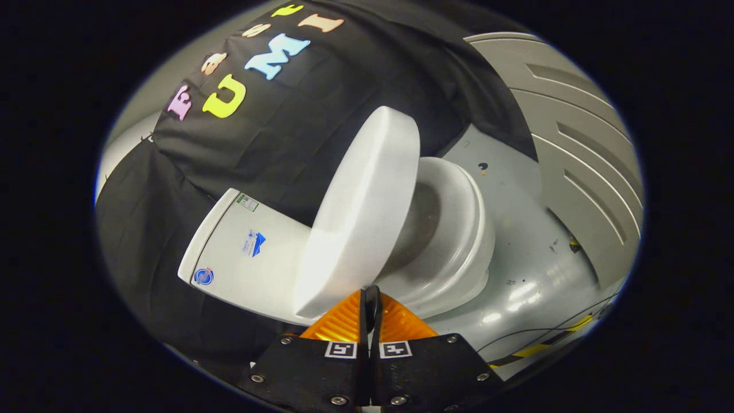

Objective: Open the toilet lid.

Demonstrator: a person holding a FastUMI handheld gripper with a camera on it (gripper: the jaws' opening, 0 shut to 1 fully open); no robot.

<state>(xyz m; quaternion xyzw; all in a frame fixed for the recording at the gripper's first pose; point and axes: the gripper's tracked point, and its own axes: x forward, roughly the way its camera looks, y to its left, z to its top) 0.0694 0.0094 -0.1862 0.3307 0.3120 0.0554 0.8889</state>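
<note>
Toilet lid is raised well off the seat, standing at a steep angle; a wide wedge of gap opens between the two, and the bowl opening shows through the seat ring. The lid's back edge sits toward the tank, but a gap to the tank remains, so the lid does not appear to rest against it yet.

Gripper: the fingers are drawn together, with only a thin slit between the tips. The tips sit right at the lid's near rim, seemingly touching or just under it. No lid edge is visible between the fingers, so this reads as a closed gripper nudging or propping the rim, not a grasp. Whether the tips actually bear on the rim cannot be told from here.

Surroundings: the toilet stands on a grey floor with scuff marks; black cloth wall behind the tank; a grey ribbed panel beyond the seat; cables and striped tape on the floor near the gripper.

Progress estimate: most of the swing is done. The lid is past the halfway mark and the seat is left down as it should be. Remaining: carry the lid the last part back until it leans on the tank or holds by itself, then draw the fingers clear. If contact is lost now, the lid may drop back onto the seat.
</note>
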